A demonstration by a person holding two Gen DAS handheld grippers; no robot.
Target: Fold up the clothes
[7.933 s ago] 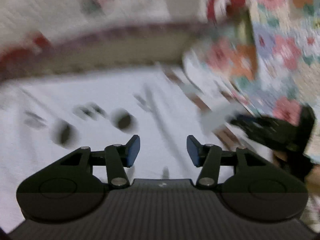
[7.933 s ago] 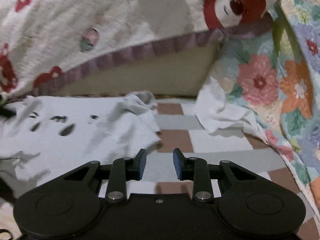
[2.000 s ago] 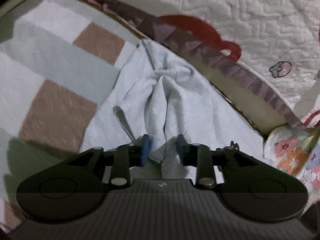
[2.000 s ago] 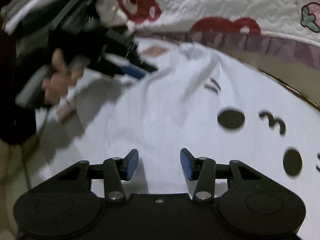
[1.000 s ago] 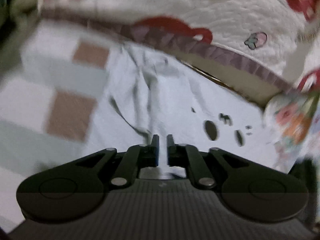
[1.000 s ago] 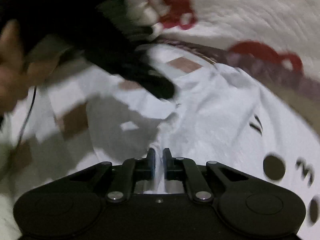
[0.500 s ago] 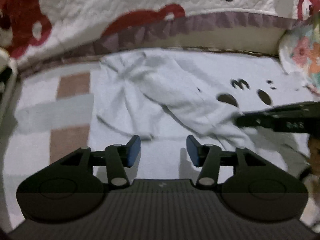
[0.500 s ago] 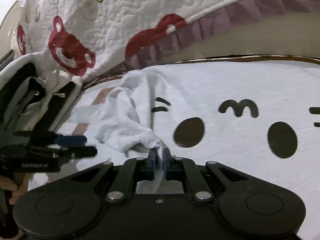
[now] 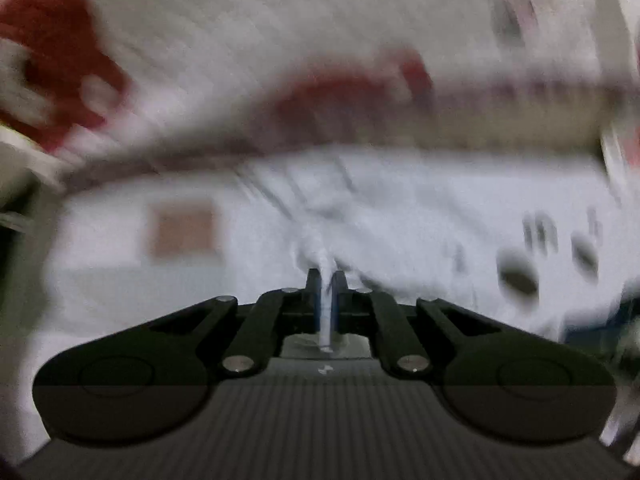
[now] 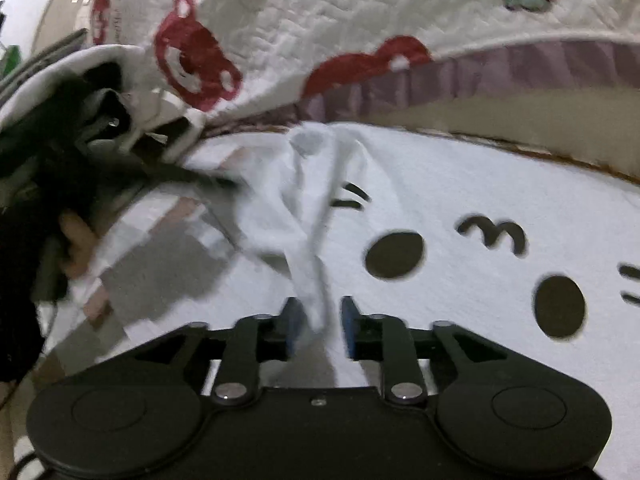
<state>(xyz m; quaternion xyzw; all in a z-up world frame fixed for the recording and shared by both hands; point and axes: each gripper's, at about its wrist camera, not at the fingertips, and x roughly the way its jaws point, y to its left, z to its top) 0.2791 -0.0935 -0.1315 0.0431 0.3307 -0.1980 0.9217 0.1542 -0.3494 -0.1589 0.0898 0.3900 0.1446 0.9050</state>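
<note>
Left wrist view, heavily blurred. My left claw is pressed together on a thin ridge of the white shirt, cloth pinched between the blue pads. The shirt lies spread on the checked blanket, below the bear-print quilt.

Right wrist view, sharper. A hand at far left carries the left claw, which meets the shirt's bunched left edge. My right claw is opening; a twisted fold of shirt sits between the pads, neither pad visibly pressing it. The printed cartoon face lies flat to the right, near the quilt's purple border.
</note>
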